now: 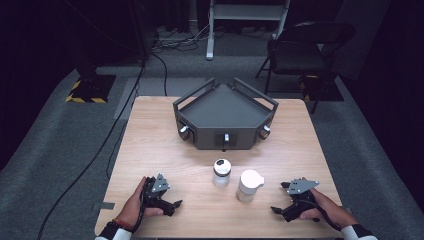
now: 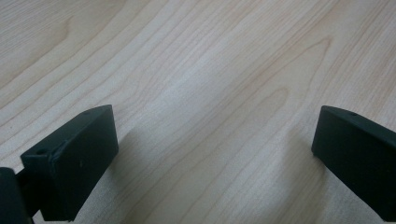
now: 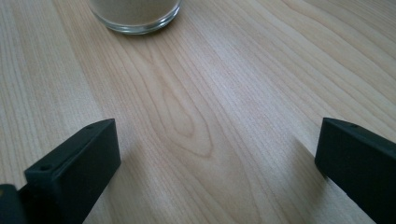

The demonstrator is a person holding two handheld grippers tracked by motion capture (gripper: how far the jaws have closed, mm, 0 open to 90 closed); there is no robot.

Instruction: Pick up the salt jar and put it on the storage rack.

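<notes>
Jars stand upright mid-table between my grippers: the white-capped jar (image 1: 248, 185) sits nearer my right gripper (image 1: 285, 201), off toward the table's middle and slightly ahead; the dark-capped jar (image 1: 221, 172) is beside it, closer to my left gripper (image 1: 172, 197). Both grippers rest on the table (image 1: 150, 130), jaws spread wide, holding nothing.

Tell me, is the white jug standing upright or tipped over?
Upright: the white jug stands on its base on the table, lid on top.
</notes>
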